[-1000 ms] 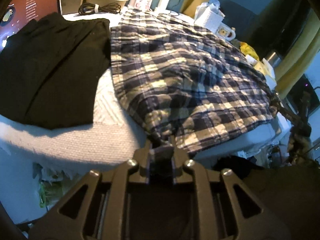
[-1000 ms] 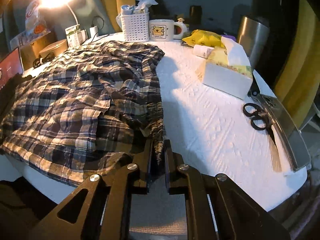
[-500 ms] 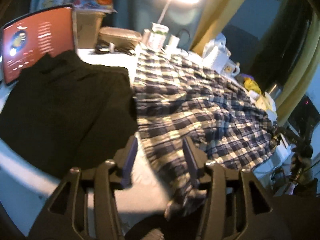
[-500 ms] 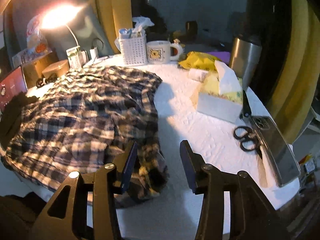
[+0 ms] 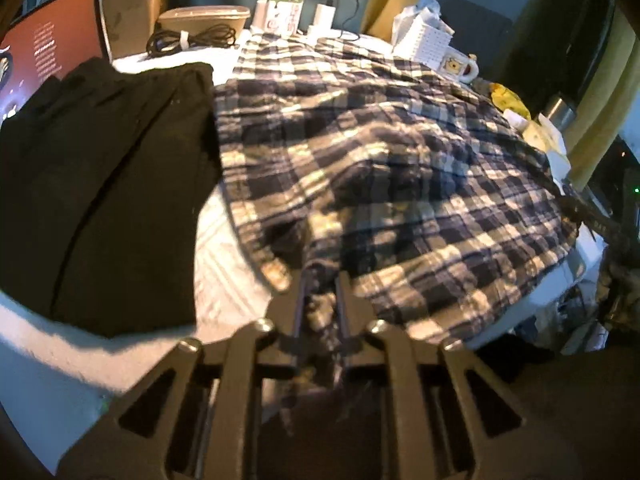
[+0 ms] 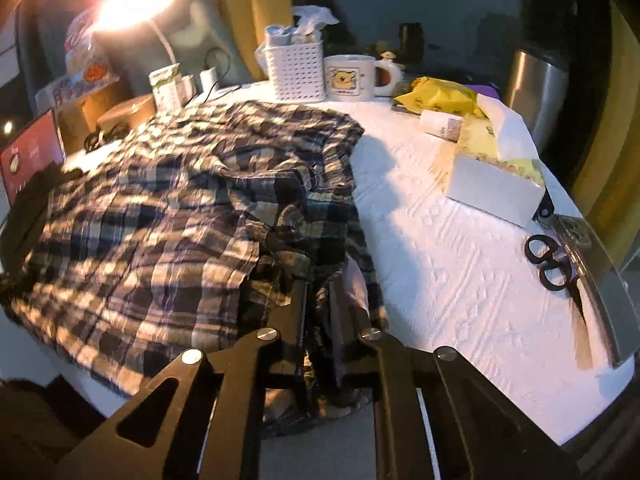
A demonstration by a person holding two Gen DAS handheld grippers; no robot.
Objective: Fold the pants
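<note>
With both jaws just closed, my left hand-held gripper (image 5: 320, 280) and right hand-held gripper (image 6: 318, 292) grasp the plaid pants (image 5: 380, 152) at six o'clock on the bench (image 6: 460, 260), so I should lift evenly.

Your left gripper (image 5: 320, 284) points steeply down toward the near edge of the table. Its jaws have just been closing and now stand nearly together, with a fold of the plaid pants (image 5: 380, 160) pinched between the pads. The two black fingers (image 5: 298, 300) run almost parallel, separated only by the cloth.

Your right gripper (image 6: 318, 296) is angled downward at the opposite near corner of the same garment. Its jaws have likewise just been closing and now clamp a bunched fold of fabric. Both finger linkages fill the lower part of each wrist view.
</note>
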